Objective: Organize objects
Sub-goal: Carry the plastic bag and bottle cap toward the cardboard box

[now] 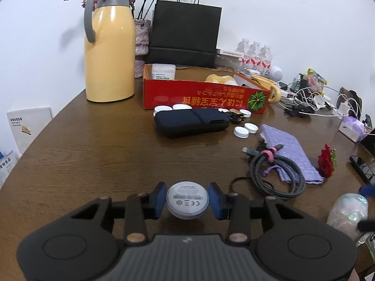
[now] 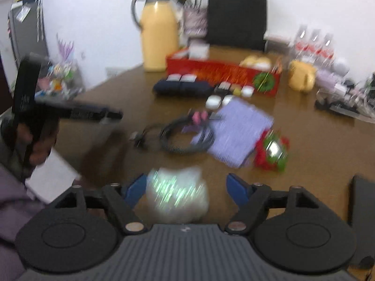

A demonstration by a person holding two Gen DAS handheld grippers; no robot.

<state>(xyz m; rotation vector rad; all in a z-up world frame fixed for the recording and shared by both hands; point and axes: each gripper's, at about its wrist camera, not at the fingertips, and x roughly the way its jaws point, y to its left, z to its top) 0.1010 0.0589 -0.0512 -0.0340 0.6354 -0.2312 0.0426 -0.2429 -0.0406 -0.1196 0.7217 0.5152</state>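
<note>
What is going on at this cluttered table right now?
A person is tidying a wooden table with a gripper in each hand. The left gripper is clamped on a small round white device, label side up. The right gripper stands open around a crinkly clear bag, its pads not pressing it. A coiled cable, purple cloth, bottle caps and red box lie ahead.

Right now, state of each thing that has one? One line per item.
Left gripper: shut on round white disc device, label side up.
Right gripper: open, crinkly clear plastic bag between its fingers, unpinched.
Yellow thermos jug: upright, lid closed.
Red cardboard box: open-topped, items inside.
Grey braided cable: coiled, tied with pink strap.
Black paper bag: standing upright.
</note>
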